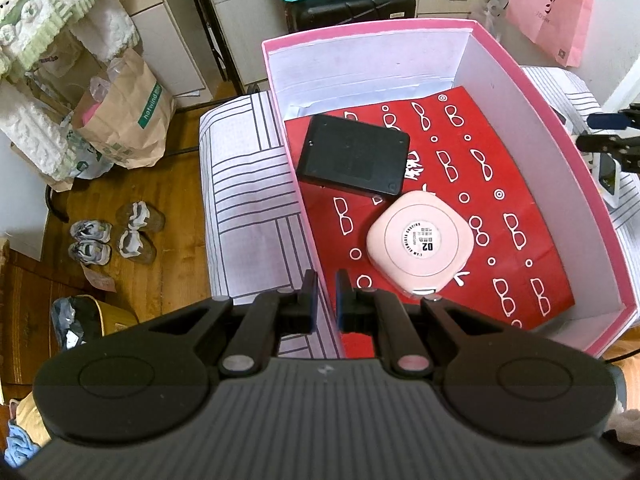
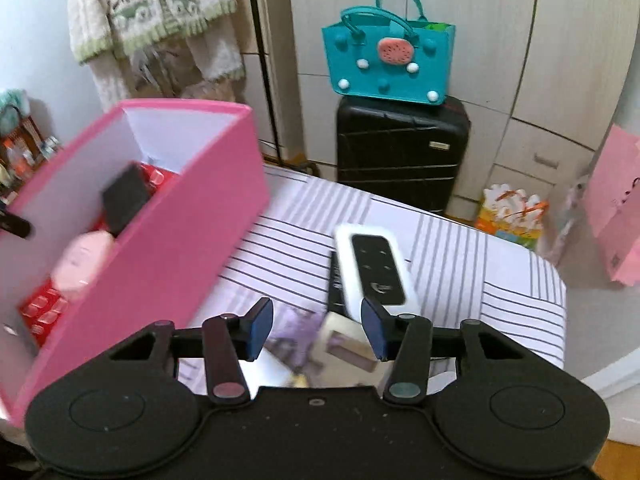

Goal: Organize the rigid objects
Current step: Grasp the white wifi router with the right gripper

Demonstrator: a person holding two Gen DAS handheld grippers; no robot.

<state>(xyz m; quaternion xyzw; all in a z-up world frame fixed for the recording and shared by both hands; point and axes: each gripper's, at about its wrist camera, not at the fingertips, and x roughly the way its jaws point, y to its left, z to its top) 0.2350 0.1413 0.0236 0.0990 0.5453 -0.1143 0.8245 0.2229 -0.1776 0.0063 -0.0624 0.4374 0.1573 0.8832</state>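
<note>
Your left gripper (image 1: 326, 296) sits at the bottom centre of the left wrist view with its jaws nearly together, straddling the near left wall of the pink box (image 1: 560, 132). The wall's thin edge runs up between the blue pads, but you cannot tell whether they actually pinch it.

Just above the fingers, inside the box, a rounded pink case (image 1: 420, 246) with a circular label lies on a red sheet printed with white glasses (image 1: 480, 184). Further up and left of it, a flat black rectangular device (image 1: 354, 154) rests on the same sheet, its lower right corner close to the pink case. The box stands on a white cloth with dark stripes (image 1: 244, 184), which fills the middle left of that frame.

In the right wrist view, your right gripper (image 2: 316, 330) is at the bottom centre, jaws about half apart and gripping nothing. Below and between the fingers lies a blurred cream-coloured packet (image 2: 348, 344) beside something purple, too smeared to identify. Just above the right finger, a white remote with a black face (image 2: 376, 268) lies on the striped cloth, with a dark flat item (image 2: 334, 280) tucked along its left side. The pink box takes up the left half of this frame. Beyond the cloth, at upper centre, a black suitcase (image 2: 400, 152) stands with a teal bag (image 2: 388, 64) on top.
</note>
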